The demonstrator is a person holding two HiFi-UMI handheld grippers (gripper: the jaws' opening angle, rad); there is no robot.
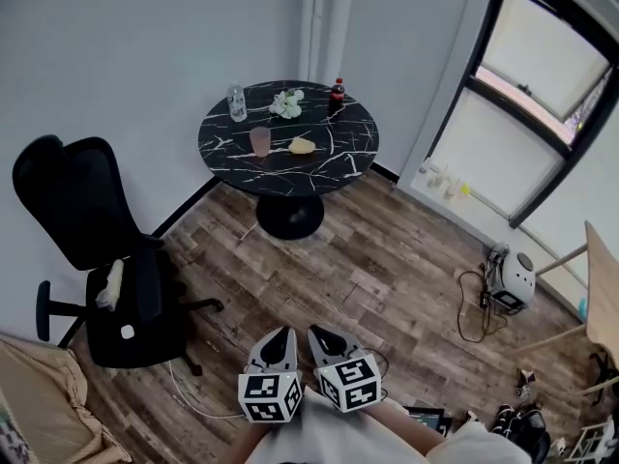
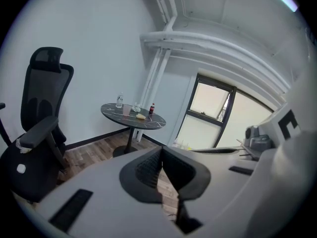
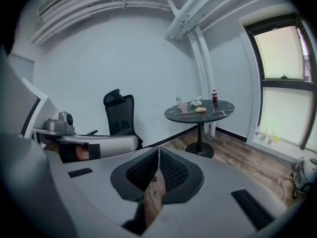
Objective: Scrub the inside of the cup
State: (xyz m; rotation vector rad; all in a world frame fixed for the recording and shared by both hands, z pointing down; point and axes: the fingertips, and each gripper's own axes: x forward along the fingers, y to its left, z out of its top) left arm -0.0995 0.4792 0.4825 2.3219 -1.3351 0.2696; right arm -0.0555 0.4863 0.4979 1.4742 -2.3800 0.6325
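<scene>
Standing upright on the round black table [image 1: 340, 155], the pink cup [image 1: 260, 141] sits in the near-left part of the top, back from the rim, with nothing touching it. Yellow sponge [image 1: 303, 145] lies just beside it on the right, apart from it. Water bottle [image 1: 237, 103] stands behind the cup near the far-left rim, cola bottle [image 1: 337, 93] near the far-right rim, and a white crumpled bunch [image 1: 287, 104] lies between them. The near half of the tabletop is bare up to its edge. The table stands on one central pedestal close to the corner walls [image 1: 145, 46], with the window [image 1: 542, 85] off to its right. Wood floor [image 1: 348, 278] between table and grippers is open, a wide free lane. Black office chair [image 1: 87, 220] stands at the left against the wall, well apart from the table, its base spreading toward the lane; a white cord [image 1: 193, 396] lies on the floor by that base. A white round device [image 1: 518, 278] with a cable sits on the floor at the right. Left gripper [image 1: 282, 333] and right gripper [image 1: 315, 333] are side by side low at the bottom of the head view, far from the table, both aimed toward it. Both gripper views show jaws pressed together with nothing between them, only floor showing below.
</scene>
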